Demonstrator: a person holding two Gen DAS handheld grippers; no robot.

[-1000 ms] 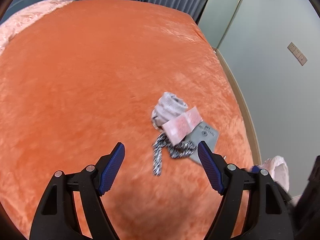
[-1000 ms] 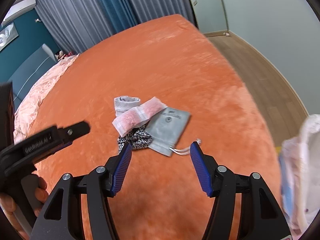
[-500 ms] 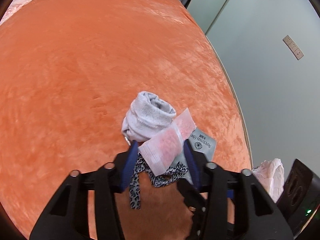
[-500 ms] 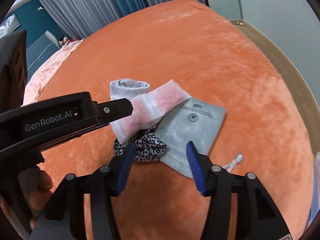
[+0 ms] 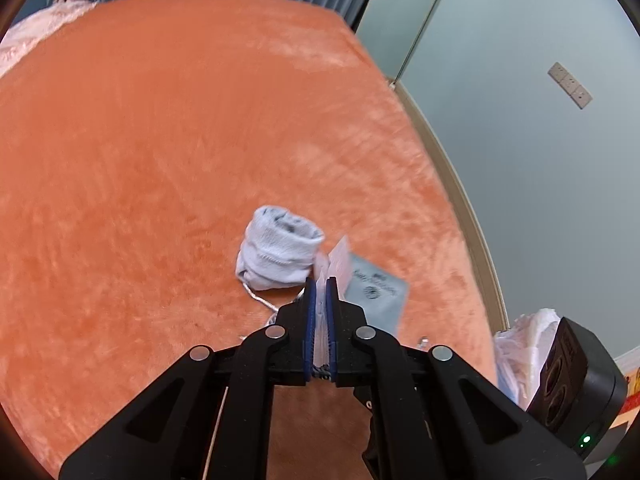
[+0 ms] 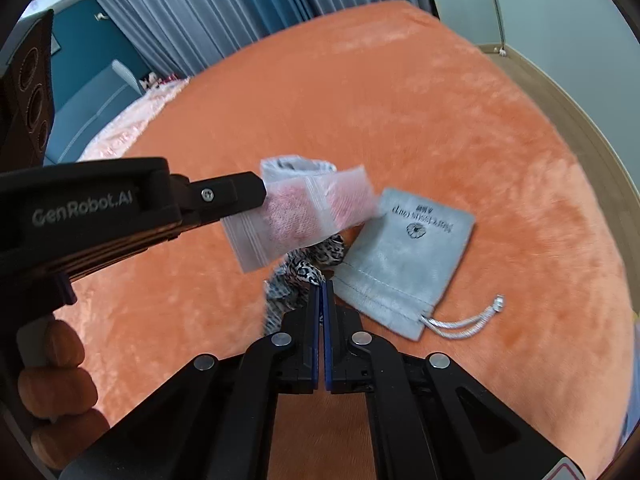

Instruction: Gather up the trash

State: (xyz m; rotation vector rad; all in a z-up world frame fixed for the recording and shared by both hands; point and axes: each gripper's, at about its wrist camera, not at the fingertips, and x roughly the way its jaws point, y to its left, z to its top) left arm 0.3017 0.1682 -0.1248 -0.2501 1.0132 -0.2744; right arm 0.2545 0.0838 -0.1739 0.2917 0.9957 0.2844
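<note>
Since a second earlier both our grippers had closed: the left gripper (image 5: 320,300) clenched the pink-filled plastic packet (image 6: 304,216) above the bed (image 6: 440,120); the right gripper (image 6: 321,292) pinched the leopard-print strip (image 6: 304,268). Pick-up step; next, carry them to the white bag (image 5: 524,344).

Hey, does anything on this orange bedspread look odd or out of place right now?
A small clutter sits on the orange plush bedspread: a rolled white sock, a grey drawstring pouch and a leopard-print fabric strip. Nothing looks spilled or torn.
</note>
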